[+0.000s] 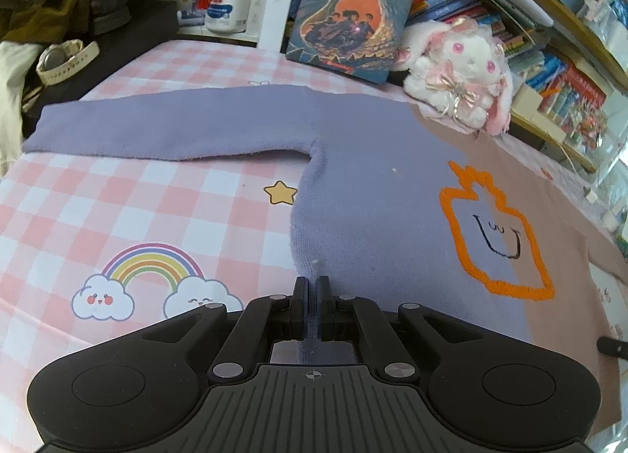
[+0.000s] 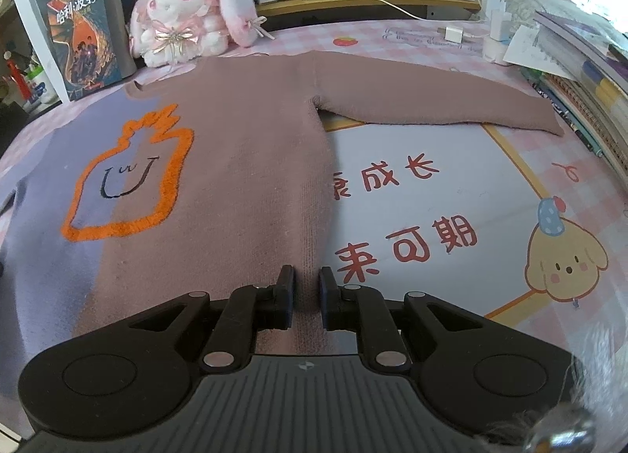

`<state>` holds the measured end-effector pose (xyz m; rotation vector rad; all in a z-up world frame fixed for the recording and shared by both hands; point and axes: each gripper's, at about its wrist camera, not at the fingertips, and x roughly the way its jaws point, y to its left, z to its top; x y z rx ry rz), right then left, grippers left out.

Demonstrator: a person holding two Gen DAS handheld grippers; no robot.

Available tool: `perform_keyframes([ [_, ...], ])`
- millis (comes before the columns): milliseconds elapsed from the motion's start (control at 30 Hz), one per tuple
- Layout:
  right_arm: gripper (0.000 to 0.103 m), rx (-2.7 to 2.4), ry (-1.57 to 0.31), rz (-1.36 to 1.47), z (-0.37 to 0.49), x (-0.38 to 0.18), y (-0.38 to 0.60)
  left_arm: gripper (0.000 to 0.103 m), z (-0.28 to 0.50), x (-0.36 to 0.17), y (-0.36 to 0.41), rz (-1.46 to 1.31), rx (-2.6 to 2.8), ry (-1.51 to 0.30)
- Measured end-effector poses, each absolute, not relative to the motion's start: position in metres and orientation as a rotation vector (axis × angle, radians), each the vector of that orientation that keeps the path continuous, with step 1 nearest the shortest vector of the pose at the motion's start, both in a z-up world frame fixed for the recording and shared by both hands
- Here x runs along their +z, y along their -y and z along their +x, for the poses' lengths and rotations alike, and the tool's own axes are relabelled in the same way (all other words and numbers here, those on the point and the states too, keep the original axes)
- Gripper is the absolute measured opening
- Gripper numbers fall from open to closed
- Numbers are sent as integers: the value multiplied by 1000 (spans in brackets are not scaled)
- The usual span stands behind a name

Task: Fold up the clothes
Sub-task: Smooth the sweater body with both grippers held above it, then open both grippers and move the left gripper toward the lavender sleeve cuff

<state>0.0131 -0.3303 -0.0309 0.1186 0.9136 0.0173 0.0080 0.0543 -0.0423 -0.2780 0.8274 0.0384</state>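
Tabletop (image 1: 117, 198), covered by a pink-checked printed cloth, carries a fuzzy knit sweater (image 2: 235, 162) lying flat, half lilac, half dusty pink, with an orange outlined motif. Body axis runs from the hem toward the plush rabbit (image 2: 188, 17) beyond its collar; sleeves spread sideways. Left tool (image 1: 312, 288) pinches the lilac hem edge; right tool (image 2: 306, 280) grips the pink hem.

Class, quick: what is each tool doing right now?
Left tool: closed on the sweater's purple hem.
Right tool: closed on its brown hem.
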Motion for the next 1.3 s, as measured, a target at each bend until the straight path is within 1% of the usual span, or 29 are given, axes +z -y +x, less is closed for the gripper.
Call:
perform_keyframes([
  [67,15,6,-912,117,12,-31,330,6,7,-41,-54,-274,38,-828],
  [133,22,-3,-916,122,11,-30,330,6,5,-39,-55,-277,37,-827],
  [267,23,-24,-905,148,1,-23,330,12,-9,-29,-53,-278,8,-796],
  [367,30,-36,-885,165,-10,-15,326,14,-20,-20,-47,-261,-27,-777],
  [400,33,-34,-876,172,-14,-12,324,15,-24,-18,-45,-252,-33,-773],
  [433,38,-31,-865,178,-18,-9,322,18,-27,-15,-42,-243,-39,-768],
  [467,42,-33,-851,178,-23,-5,318,25,-30,-12,-40,-237,-42,-764],
  [500,52,-37,-836,177,-28,-1,315,30,-33,-9,-39,-232,-40,-756],
  [533,60,-51,-818,170,-33,2,311,41,-38,-6,-37,-228,-37,-747],
  [567,62,-58,-805,168,-37,5,308,55,-43,-4,-35,-224,-30,-736],
  [633,71,-80,-780,166,-49,9,303,66,-54,-1,-31,-213,-18,-716],
  [667,73,-97,-770,161,-54,10,300,69,-58,-1,-29,-206,-14,-711],
  [733,83,-131,-749,144,-67,11,293,72,-67,-3,-25,-181,-15,-719],
  [867,87,-147,-720,92,-87,8,278,75,-79,-7,-21,-156,-39,-738],
  [1000,88,-152,-731,87,-96,6,277,76,-86,-8,-21,-160,-29,-749],
  [1067,88,-143,-734,84,-97,5,277,80,-88,-7,-20,-161,-19,-748],
  [1300,90,-72,-729,46,-98,5,278,80,-96,-3,-1,-135,13,-738],
])
